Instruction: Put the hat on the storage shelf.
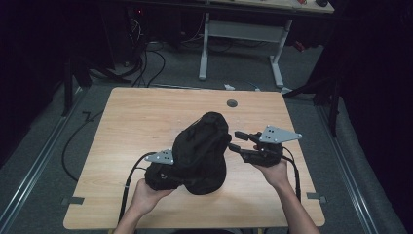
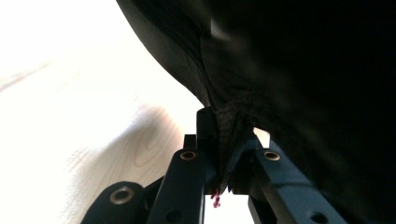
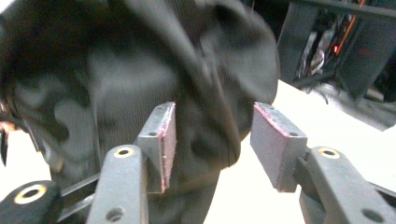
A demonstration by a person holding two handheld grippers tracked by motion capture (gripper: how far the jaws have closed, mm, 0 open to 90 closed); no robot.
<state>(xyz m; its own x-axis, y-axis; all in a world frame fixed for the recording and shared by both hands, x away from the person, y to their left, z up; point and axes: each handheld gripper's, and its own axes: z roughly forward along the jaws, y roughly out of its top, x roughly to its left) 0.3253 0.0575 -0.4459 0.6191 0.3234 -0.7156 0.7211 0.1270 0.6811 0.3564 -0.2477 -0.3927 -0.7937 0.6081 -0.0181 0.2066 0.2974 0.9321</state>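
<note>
A black fabric bag (image 1: 200,153) stands bunched up in the middle of the wooden table (image 1: 146,112). My left gripper (image 1: 163,163) is at the bag's lower left side, shut on a fold of the bag's fabric (image 2: 229,135). My right gripper (image 1: 235,140) is at the bag's right side, open. In the right gripper view the bag (image 3: 140,79) bulges between and beyond the two pads (image 3: 275,142), blurred, and I cannot tell whether they touch it.
A small round grey cap (image 1: 232,103) lies near the table's far edge. A white-legged desk (image 1: 243,34) and cables stand on the floor behind. Bare wood lies left and far of the bag.
</note>
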